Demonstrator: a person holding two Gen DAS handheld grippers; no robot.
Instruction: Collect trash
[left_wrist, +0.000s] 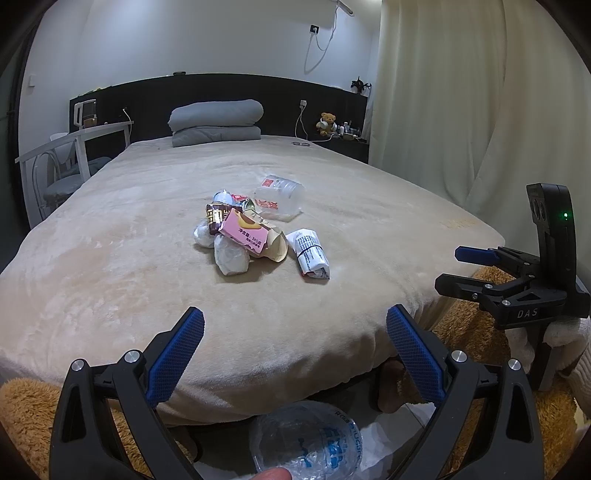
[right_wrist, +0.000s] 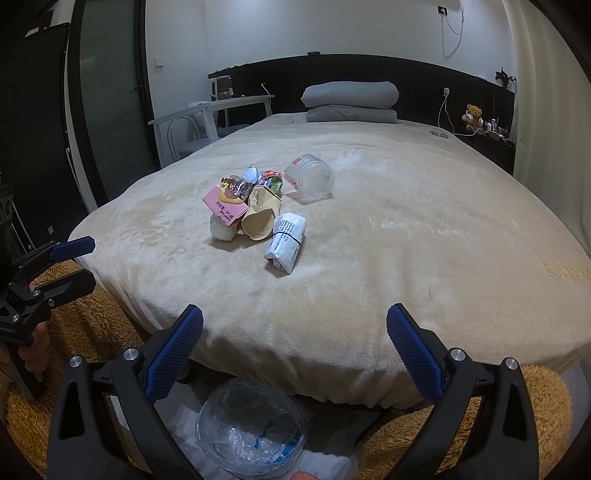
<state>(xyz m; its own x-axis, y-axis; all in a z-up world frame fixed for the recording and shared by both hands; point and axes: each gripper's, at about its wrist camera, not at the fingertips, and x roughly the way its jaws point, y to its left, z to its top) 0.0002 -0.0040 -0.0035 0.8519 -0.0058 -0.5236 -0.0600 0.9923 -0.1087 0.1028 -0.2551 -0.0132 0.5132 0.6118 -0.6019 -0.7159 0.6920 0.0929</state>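
Both grippers (left_wrist: 295, 332) (right_wrist: 294, 330) released | bottle (left_wrist: 279, 198) lying sideways, base toward camera

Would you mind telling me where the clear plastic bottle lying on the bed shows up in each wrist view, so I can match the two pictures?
Left wrist view: the clear plastic bottle lies just above centre, up and to the right of the trash pile.
Right wrist view: the same bottle sits above centre, its open end facing the camera, right of the pile.
Shared landmark: the pink carton on the pile, lower left of the bottle in both.
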